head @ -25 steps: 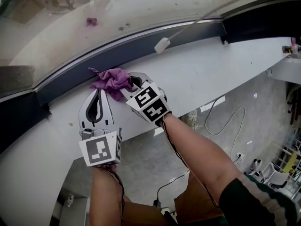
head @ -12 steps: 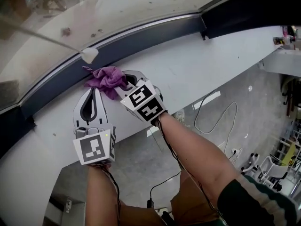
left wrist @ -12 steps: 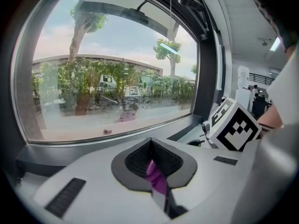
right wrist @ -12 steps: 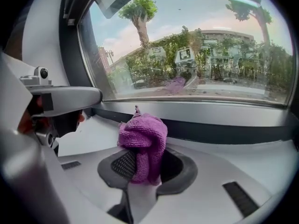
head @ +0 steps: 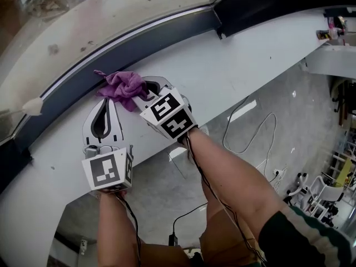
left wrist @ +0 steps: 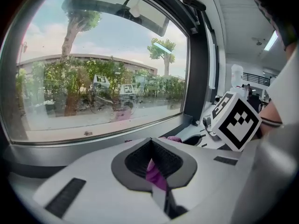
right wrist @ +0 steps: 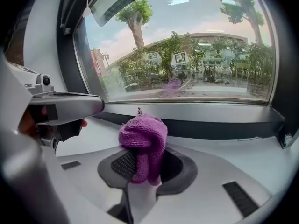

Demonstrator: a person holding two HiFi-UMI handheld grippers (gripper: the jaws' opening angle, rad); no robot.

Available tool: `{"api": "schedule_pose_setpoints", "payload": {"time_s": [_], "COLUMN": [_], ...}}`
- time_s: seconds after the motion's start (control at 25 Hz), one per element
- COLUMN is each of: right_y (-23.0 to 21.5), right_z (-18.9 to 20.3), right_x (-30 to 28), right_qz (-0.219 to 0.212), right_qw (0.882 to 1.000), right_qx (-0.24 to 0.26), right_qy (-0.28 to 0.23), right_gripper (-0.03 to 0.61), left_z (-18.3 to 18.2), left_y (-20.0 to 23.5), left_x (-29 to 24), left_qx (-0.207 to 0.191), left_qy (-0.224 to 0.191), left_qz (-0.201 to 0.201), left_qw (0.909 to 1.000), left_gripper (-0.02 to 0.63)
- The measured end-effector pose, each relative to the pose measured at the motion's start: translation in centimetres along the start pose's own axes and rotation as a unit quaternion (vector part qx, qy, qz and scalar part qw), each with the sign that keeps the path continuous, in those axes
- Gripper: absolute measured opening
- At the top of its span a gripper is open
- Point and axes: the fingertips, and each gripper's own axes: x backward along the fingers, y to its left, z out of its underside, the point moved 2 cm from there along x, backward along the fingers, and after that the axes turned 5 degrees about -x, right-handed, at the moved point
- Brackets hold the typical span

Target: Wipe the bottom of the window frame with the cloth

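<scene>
Low at centre-left of the head view, the right gripper [head: 146, 89] grips the bunched purple cloth [head: 119, 84] in its jaws, and the left gripper [head: 105, 97] has its jaws pinched on a corner. Beyond, the cloth touches the dark bottom frame rail [head: 150, 44]. Wiping seems under way; next, press and slide along it.

No legible text, labels, numbers or signs anywhere.

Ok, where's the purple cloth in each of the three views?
Head view: cloth upper left, against the dark window frame.
Left gripper view: cloth lower centre, a scrap between the jaws.
Right gripper view: cloth centre, bunched between the jaws.
Shared landmark: the dark window frame strip behind it.
</scene>
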Motion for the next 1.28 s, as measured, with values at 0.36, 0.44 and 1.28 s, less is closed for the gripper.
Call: {"api": "schedule_pose_setpoints", "payload": {"time_s": [0.36, 0.44, 1.28], "right_y": [-4.8, -5.6, -17.2], "right_z": [0.5, 0.5, 2.5], "right_x": [2.6, 3.0, 7.7], "right_qz": [0.017, 0.020, 0.092], "right_qw": [0.999, 0.999, 0.995], "right_qx": [-0.019, -0.020, -0.022], "right_qy": [-0.022, -0.029, -0.045], "right_gripper": [0.109, 0.109, 0.109], "left_z": [-1.6, -1.8, -3.6], "left_y": [-4.1, -4.7, -13.4], "left_x": [-3.5, -4.2, -11.9], "left_qx": [-0.018, -0.022, -0.042], "left_qy": [-0.005, -0.008, -0.024], "left_qz": [0.024, 0.029, 0.078], "left_qw": [0.9995, 0.9993, 0.9957], "left_gripper": [0.009, 0.009, 0.009]}}
